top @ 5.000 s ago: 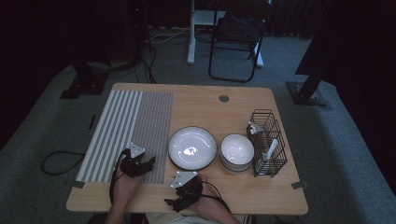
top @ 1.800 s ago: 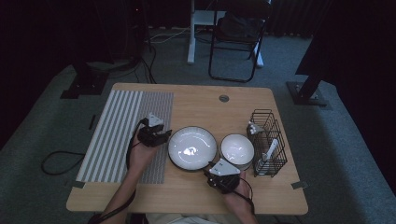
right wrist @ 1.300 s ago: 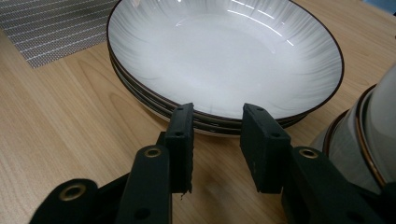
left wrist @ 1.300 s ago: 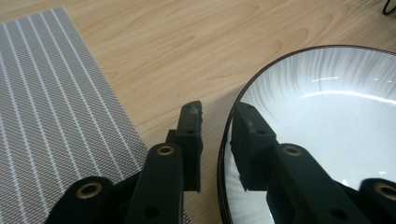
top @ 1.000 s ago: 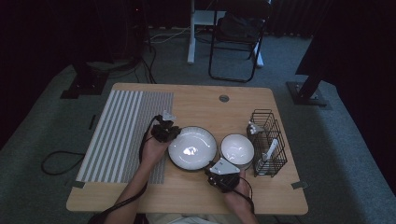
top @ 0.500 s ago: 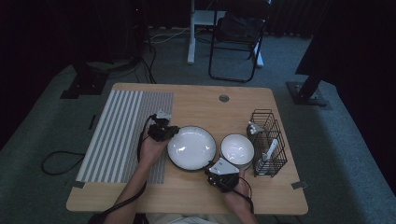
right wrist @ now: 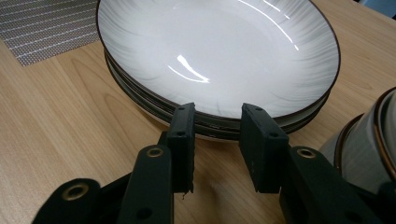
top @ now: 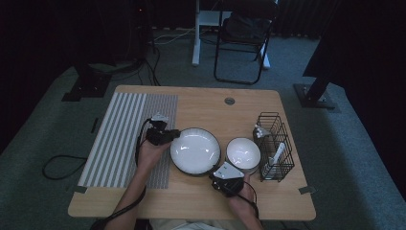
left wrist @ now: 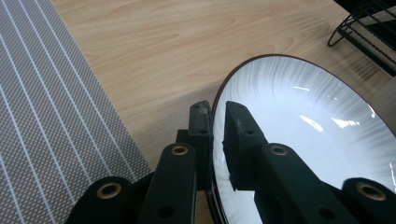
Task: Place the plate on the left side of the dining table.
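Observation:
A white plate (top: 195, 150) with a dark rim tops a stack of plates mid-table. My left gripper (top: 160, 132) is shut on its left rim. In the left gripper view the rim runs between the two jaws (left wrist: 217, 126), whose grip has just eased a little, and the plate (left wrist: 303, 121) spreads off to the right. My right gripper (top: 225, 175) sits at the stack's front edge, beside the stacked bowls (top: 243, 154). Its jaws (right wrist: 219, 135) stand open before the lower plates' rims (right wrist: 219, 126), and the top plate (right wrist: 219, 51) lies just beyond them.
A grey striped placemat (top: 124, 139) covers the table's left part. A black wire rack (top: 274, 143) with utensils stands to the right of the bowls (right wrist: 369, 135). Bare wood (top: 210, 108) lies behind the plates. A chair (top: 244, 43) stands past the table.
My left gripper has shifted slightly to the left with the plate's rim in its jaws. The right gripper has stayed where it was.

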`<state>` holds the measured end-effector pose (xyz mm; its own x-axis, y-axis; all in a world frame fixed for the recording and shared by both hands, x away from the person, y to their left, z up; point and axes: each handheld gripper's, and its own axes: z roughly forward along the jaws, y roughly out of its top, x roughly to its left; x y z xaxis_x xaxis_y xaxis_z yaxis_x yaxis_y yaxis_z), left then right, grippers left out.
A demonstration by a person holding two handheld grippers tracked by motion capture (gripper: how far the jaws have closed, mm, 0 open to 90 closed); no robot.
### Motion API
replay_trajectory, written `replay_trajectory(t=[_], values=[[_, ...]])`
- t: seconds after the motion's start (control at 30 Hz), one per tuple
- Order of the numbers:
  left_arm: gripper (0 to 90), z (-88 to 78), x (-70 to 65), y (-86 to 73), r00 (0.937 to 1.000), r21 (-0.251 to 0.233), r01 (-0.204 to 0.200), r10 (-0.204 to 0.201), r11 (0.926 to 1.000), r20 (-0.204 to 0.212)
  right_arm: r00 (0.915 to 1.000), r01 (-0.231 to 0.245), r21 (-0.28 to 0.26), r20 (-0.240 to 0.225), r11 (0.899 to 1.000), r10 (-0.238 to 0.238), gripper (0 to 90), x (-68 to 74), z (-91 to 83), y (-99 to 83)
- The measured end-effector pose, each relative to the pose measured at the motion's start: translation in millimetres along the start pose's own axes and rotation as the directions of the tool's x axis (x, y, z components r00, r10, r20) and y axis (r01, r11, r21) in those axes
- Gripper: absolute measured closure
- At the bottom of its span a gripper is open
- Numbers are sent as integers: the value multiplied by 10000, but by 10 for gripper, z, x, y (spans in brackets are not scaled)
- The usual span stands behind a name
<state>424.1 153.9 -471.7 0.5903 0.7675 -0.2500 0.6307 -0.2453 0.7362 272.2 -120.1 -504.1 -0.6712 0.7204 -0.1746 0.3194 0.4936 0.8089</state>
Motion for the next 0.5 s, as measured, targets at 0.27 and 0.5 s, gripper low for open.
replay_trajectory(t=[0.27,0.5], values=[[801,9,48,-18,9986,54,414,-416,9991,313,10000,24,26,-3,10000,-24,670,-6,5,5],[787,1,112,-37,9918,126,954,-961,9954,847,9999,159,-6,34,9999,-159,688,-1,6,1]])
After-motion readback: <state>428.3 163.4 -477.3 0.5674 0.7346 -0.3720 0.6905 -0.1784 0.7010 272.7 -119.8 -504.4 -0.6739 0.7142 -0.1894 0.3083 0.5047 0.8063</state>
